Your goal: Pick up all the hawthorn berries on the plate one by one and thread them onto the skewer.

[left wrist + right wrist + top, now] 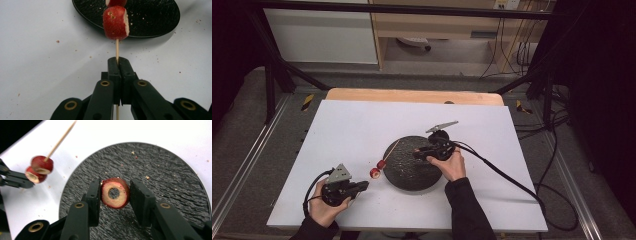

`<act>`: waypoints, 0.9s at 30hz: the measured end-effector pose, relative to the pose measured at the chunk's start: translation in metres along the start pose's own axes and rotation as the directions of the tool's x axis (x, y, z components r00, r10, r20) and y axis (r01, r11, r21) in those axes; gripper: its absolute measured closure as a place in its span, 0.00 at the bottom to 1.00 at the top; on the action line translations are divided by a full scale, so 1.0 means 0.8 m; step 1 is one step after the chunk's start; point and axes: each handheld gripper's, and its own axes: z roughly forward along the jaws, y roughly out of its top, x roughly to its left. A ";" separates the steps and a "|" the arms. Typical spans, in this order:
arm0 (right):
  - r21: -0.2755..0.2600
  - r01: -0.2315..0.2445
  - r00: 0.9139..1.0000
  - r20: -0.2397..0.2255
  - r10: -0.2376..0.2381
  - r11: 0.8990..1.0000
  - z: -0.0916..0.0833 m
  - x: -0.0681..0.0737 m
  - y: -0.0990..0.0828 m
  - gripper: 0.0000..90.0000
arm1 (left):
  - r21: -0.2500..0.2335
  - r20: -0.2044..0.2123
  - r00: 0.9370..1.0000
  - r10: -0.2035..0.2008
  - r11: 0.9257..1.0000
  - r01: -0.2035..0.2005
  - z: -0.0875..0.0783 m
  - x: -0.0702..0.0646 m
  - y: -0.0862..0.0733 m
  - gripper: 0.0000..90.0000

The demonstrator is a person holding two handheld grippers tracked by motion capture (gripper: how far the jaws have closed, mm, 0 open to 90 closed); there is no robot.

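- Skewer: a thin wooden stick held low over the white bench by the left claw, whose jaws are pressed fully together on its blunt end; its far end slants up over the rim of the dark round plate.
- Two red fruit slices are already threaded on it, the nearer slice sitting just past the claw's tips and the second one right behind it (both hang at the plate's left edge in the high view).
- The right claw grips a third ring slice by its red skin, cored hole facing the camera, above the plate's middle and apart from the stick.
- Judged from this, threading is well under way: two pieces are on, and the third is picked up but not yet on the stick.
- Still left: bring the hole in line with the free tip and push the slice along; the plate itself holds just crumbs.
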 end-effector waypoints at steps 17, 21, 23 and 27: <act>-0.315 -0.121 0.993 -0.050 0.111 0.941 -0.042 -0.018 -0.041 0.70 | -0.014 -0.006 1.000 0.011 1.000 -0.011 0.011 -0.022 0.021 0.99; -0.367 -0.154 0.988 -0.066 0.139 0.917 -0.047 -0.022 -0.047 0.70 | -0.020 -0.009 1.000 0.005 1.000 -0.006 0.015 -0.026 0.027 0.99; -0.385 -0.165 0.986 -0.073 0.149 0.908 -0.049 -0.023 -0.049 0.70 | -0.020 -0.008 1.000 0.008 1.000 -0.008 0.018 -0.029 0.030 0.99; -0.416 -0.189 0.982 -0.086 0.168 0.890 -0.051 -0.025 -0.051 0.70 | -0.025 -0.006 1.000 0.009 1.000 -0.009 0.023 -0.033 0.036 0.99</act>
